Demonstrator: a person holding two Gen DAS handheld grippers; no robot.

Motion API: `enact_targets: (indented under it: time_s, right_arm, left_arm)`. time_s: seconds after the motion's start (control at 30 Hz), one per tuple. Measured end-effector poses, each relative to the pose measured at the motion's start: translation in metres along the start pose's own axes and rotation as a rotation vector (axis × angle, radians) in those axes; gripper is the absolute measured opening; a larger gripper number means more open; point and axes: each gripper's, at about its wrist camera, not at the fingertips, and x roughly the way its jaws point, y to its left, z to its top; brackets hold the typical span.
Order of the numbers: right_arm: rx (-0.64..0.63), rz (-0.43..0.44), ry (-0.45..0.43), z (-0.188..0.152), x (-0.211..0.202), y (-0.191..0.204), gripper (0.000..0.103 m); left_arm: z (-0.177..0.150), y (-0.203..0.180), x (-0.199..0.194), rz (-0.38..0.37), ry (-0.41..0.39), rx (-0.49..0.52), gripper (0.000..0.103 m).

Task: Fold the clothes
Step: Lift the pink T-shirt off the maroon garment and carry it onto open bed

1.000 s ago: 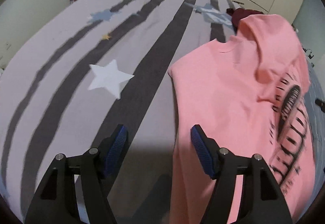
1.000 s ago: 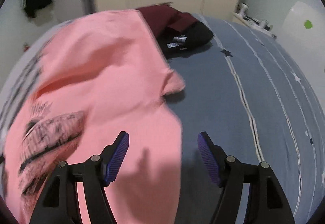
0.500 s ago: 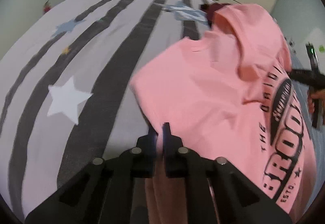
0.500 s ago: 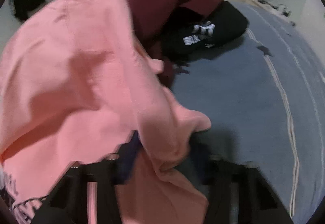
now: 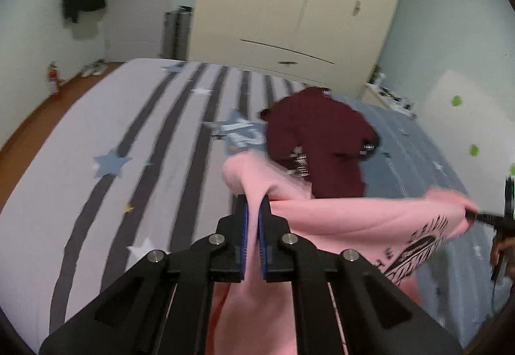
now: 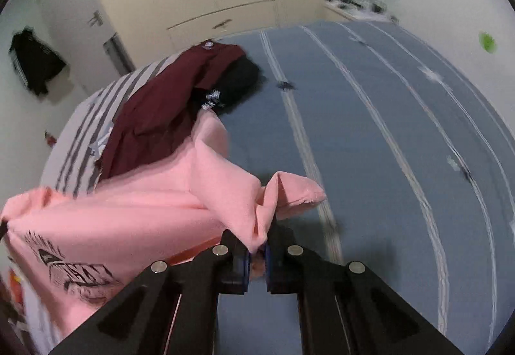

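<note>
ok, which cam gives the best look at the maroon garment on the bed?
Left wrist: the maroon garment sits near centre, its whole outline visible beyond the pink shirt. Right wrist shows it off to the left, lower edge hidden behind the pink shirt, a black garment beside it.

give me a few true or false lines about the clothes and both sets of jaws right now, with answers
1. The left gripper has its jaws shut on the pink printed t-shirt. True.
2. The right gripper is open and empty. False: it is shut on the same t-shirt.
3. The maroon garment lies flat and folded. False: it is a rumpled heap.
4. The pink t-shirt hangs stretched between the two grippers. True.
5. The wardrobe doors stand wide open. False: they are closed.
</note>
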Motion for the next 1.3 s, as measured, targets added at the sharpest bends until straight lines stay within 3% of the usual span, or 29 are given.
enact_targets:
  time_s: [0.07, 0.13, 0.23, 0.27, 0.37, 0.47, 0.57, 0.67, 0.7, 0.73, 0.8, 0.83, 0.87, 0.9, 1.07, 1.2, 1.3]
  right_arm:
    - [0.042, -0.030, 0.031, -0.023, -0.024, -0.018, 0.006]
    - [0.038, -0.084, 0.082, -0.047, -0.015, -0.031, 0.007]
    - [0.071, -0.147, 0.219, -0.075, 0.044, -0.055, 0.007]
    - [0.100, -0.155, 0.282, -0.085, 0.063, -0.062, 0.007]
    - [0.173, -0.141, 0.381, -0.109, 0.085, -0.073, 0.009]
    - [0.068, -0.153, 0.439, -0.127, 0.085, -0.063, 0.012]
    - [-0.003, -0.161, 0.459, -0.134, 0.073, -0.056, 0.015]
    - [-0.056, -0.173, 0.398, -0.124, 0.051, -0.048, 0.024]
    - [-0.071, -0.178, 0.351, -0.115, 0.042, -0.043, 0.038]
    - [-0.089, -0.185, 0.297, -0.104, 0.033, -0.037, 0.050]
    - [-0.124, -0.184, 0.193, -0.080, 0.016, -0.022, 0.053]
    - [-0.148, -0.167, 0.159, -0.071, 0.013, -0.012, 0.057]
    - [-0.174, -0.140, 0.138, -0.063, 0.013, -0.001, 0.061]
    - [-0.200, -0.106, 0.125, -0.057, 0.017, 0.010, 0.066]
    - [-0.412, 0.056, 0.198, -0.047, 0.085, 0.054, 0.067]
    - [-0.547, 0.097, 0.320, -0.061, 0.130, 0.064, 0.065]
    - [-0.580, 0.135, 0.384, -0.069, 0.147, 0.059, 0.065]
  left_arm:
    - [-0.003, -0.013, 0.019, -0.012, 0.052, 0.058, 0.005]
    - [-0.021, -0.024, 0.060, 0.010, 0.139, 0.160, 0.005]
    - [-0.070, -0.020, 0.126, 0.049, 0.434, 0.143, 0.005]
    - [-0.084, -0.019, 0.133, 0.060, 0.477, 0.143, 0.005]
    - [-0.114, -0.019, 0.129, 0.067, 0.516, 0.164, 0.007]
    - [-0.132, -0.014, 0.117, 0.059, 0.561, 0.132, 0.008]
    - [-0.130, -0.016, 0.102, 0.066, 0.551, 0.141, 0.009]
    - [-0.103, -0.027, 0.077, 0.111, 0.433, 0.164, 0.014]
    - [-0.093, -0.030, 0.070, 0.123, 0.389, 0.159, 0.016]
    - [-0.082, -0.031, 0.064, 0.126, 0.341, 0.144, 0.023]
    - [-0.062, -0.032, 0.054, 0.121, 0.248, 0.106, 0.047]
    - [-0.053, -0.031, 0.061, 0.116, 0.236, 0.099, 0.071]
    - [-0.043, -0.030, 0.072, 0.112, 0.234, 0.096, 0.079]
    - [-0.038, -0.033, 0.084, 0.103, 0.247, 0.104, 0.079]
    - [-0.058, -0.048, 0.163, 0.098, 0.441, 0.267, 0.076]
    - [-0.087, -0.038, 0.188, 0.028, 0.588, 0.265, 0.051]
    - [-0.100, -0.033, 0.186, 0.001, 0.611, 0.278, 0.034]
